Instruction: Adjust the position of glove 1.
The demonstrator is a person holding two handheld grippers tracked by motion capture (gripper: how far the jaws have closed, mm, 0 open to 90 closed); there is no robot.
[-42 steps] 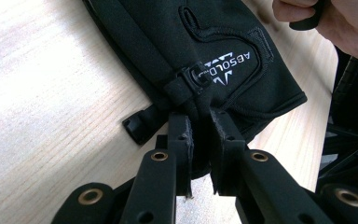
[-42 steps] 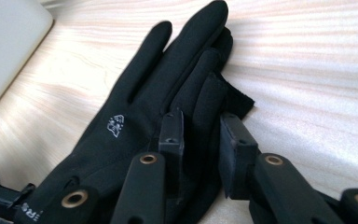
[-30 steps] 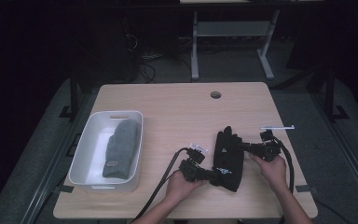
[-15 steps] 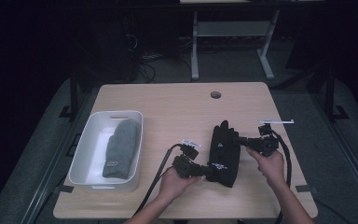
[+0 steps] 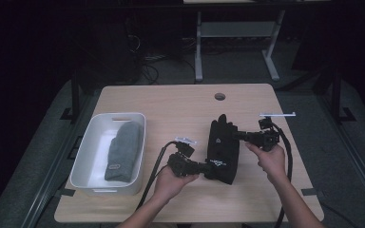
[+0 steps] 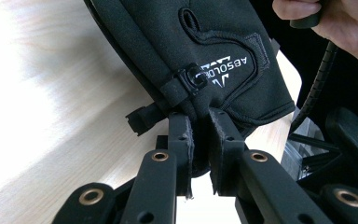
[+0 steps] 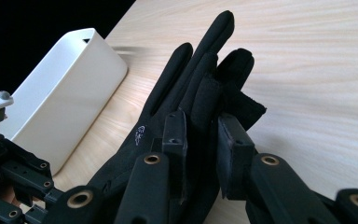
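In the lower middle of the high view, the left gripper (image 5: 204, 168) is held in the person's left hand (image 5: 169, 183). Its jaws are nearly together and pinch the cuff edge of the black fabric glove with white lettering (image 5: 222, 149); the left gripper view shows the cuff (image 6: 200, 100) pressed between the two pads, beside a small black clip (image 6: 193, 80). A little higher and to the right in the frame, the right gripper (image 5: 240, 136) sits in the right hand (image 5: 271, 160). Its jaws are narrow too and clamp the glove at its finger side, as the right gripper view shows. The glove hangs between both grippers, right of centre in the frame, over the light wooden table (image 5: 171, 102). At the left side stands the white rectangular plastic bin (image 5: 88, 152), with a grey knitted mitten (image 5: 122, 149) lying inside.
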